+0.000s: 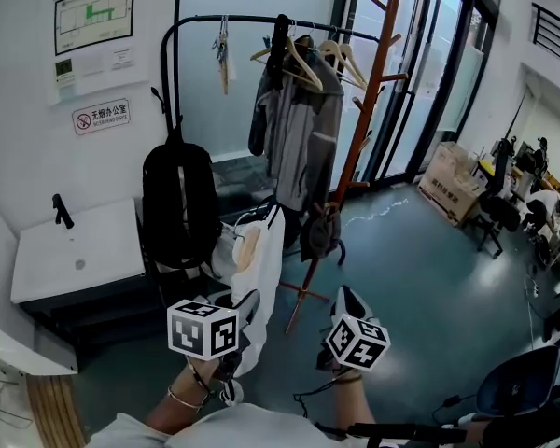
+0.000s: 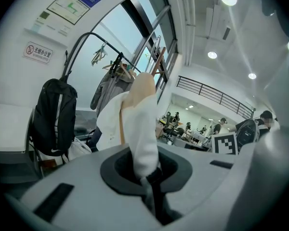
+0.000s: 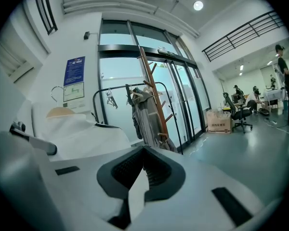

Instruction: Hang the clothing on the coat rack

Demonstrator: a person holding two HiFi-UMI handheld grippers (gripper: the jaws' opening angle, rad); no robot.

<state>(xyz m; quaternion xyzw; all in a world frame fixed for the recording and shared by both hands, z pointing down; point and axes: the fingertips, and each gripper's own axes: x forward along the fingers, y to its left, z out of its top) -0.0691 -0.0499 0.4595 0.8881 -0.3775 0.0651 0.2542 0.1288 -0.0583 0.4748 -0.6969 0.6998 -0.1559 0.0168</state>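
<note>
Left gripper grips white garment; open floor beside coat rack.

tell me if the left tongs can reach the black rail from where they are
Probably not yet. The left tongs hold the white garment low and well short of the black rail high ahead; nothing seems to block the way.

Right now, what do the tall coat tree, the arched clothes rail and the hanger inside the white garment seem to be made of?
Coat tree: likely wood, reddish-brown with a slight sheen; straight pole, angled pegs.
Clothes rail: probably painted metal tube; thin, black, smoothly bent.
Hanger: seemingly pale wood, matte; tan shoulder pokes out of the white garment.
</note>
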